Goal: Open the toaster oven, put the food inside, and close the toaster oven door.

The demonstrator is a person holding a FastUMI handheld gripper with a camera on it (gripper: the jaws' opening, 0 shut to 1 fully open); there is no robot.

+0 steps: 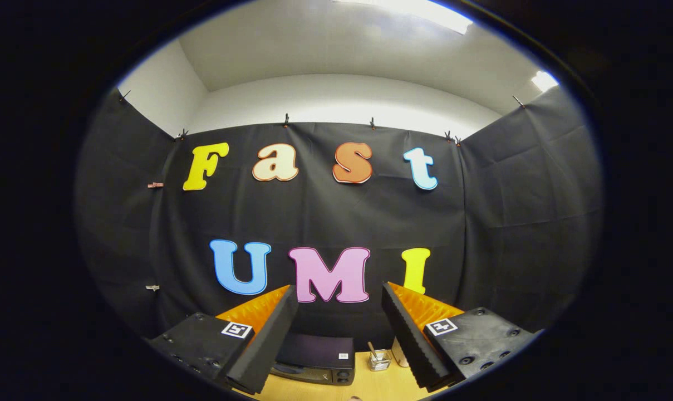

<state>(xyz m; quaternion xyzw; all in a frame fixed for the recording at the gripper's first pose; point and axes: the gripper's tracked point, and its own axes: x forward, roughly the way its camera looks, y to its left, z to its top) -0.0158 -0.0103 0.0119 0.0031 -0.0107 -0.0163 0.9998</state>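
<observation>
The gripper (339, 328) fingers are wide apart and hold nothing; the black toaster oven (314, 359) sits on the table (369, 384) between them, beside a small glass jar (379, 360)

- One gripper (339, 312), two fingers (269, 340), spread apart with nothing between them.
- Two square markers, one on each finger block (237, 329).
- One oven (314, 359), low between the fingers, just beyond them, door shut.
- One clear holder (379, 360), just right of the oven, beside the right finger, with one stick in it.
- One pale object (399, 353) behind the right finger, kind unclear.
- One table (369, 384) under all of these.
- One cloth wall (509, 223) beyond the fingers.
</observation>
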